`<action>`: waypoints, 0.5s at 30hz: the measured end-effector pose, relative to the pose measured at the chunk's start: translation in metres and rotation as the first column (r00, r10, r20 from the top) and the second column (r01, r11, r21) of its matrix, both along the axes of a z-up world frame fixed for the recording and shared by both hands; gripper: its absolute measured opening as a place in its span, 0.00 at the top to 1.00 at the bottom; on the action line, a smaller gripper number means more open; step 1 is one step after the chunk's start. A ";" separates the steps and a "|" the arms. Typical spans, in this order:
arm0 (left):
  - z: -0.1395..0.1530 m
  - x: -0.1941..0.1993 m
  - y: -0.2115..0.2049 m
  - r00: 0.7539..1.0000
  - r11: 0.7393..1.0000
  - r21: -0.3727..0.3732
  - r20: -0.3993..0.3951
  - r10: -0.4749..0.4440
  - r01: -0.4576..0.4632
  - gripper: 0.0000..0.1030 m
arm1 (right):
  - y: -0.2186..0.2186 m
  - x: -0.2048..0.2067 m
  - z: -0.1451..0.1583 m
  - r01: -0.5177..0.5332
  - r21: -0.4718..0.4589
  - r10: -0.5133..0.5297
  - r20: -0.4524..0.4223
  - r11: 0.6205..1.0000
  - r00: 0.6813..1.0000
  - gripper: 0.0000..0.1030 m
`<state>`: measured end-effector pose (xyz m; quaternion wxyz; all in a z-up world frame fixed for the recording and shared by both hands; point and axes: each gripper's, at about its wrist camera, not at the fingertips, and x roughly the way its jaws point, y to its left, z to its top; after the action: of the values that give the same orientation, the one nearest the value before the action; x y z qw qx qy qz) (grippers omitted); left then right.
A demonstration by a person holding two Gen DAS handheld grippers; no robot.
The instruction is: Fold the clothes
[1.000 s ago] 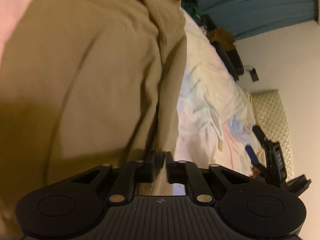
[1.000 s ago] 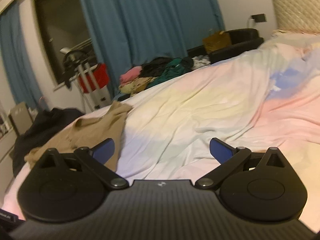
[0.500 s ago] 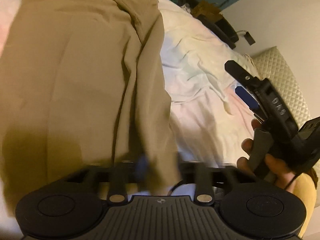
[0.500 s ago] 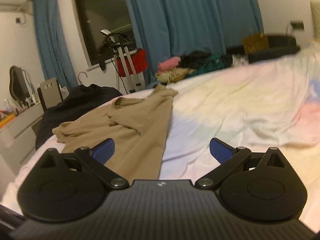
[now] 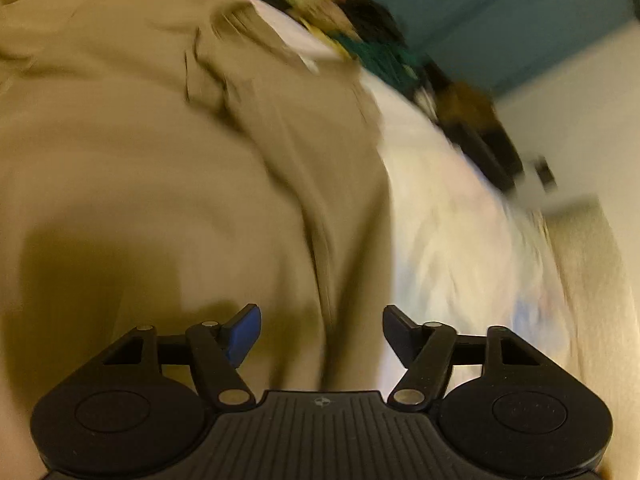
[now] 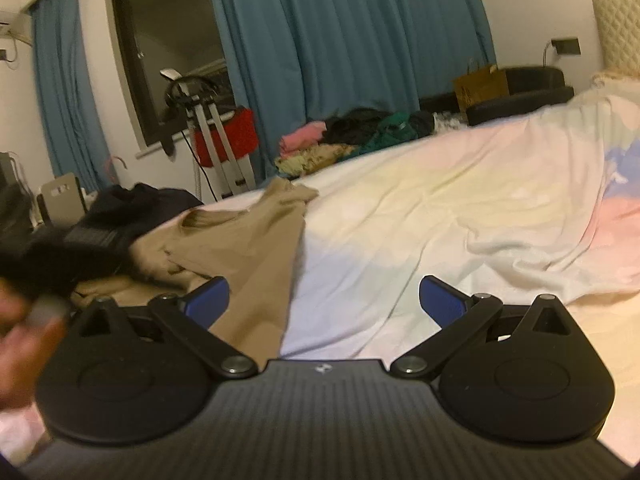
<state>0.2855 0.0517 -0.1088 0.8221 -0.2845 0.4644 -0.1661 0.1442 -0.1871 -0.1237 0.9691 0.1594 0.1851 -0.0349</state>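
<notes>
Although the tan garment point(image 5: 168, 184) lies spread on the bed point(image 6: 420, 208), we judge folding hardly begun. Our left gripper point(image 5: 320, 330) is opening, nothing between its jaws; the right gripper point(image 6: 322, 300) stands wide, empty.

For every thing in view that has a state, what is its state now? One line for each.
Tan garment: spread on the bed, partly folded, held by neither gripper.
Left gripper: jaws opening, nothing gripped.
Right gripper: open, empty.
Curtains: drawn aside, dark window pane bare.
Bedsheet: wrinkled.
Clothes pile: unfolded, at the far edge.
</notes>
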 end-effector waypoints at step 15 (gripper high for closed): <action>0.035 0.100 0.002 0.980 0.974 0.195 0.181 0.083 -0.119 0.97 | -0.016 0.044 -0.037 -0.002 0.091 0.009 -0.079 0.996 0.997 0.00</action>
<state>0.3857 0.0541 -0.0739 0.8913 -0.2061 0.3915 -0.0991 0.1880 -0.2031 -0.1610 0.9528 0.2011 0.2254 -0.0302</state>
